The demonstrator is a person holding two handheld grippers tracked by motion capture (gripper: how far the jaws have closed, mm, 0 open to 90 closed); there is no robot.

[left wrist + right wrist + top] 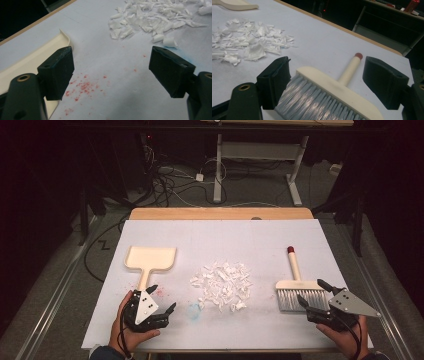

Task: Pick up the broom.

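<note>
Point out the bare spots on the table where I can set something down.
Bare: the far strip of the table beyond the dustpan and brush; the near edge between the left gripper and right gripper. Crowded: the middle, with the paper scraps.

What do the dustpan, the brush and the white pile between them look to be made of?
Dustpan: cream, smooth, matte, with a moulded raised rim, so probably plastic, though painted wood is possible. Brush: the same cream body and handle with a red tip; the grey bristles are fine, straight and slightly glossy, likely synthetic. White pile: thin, creased, torn-looking scraps, most likely paper; thin plastic cannot be ruled out.
</note>
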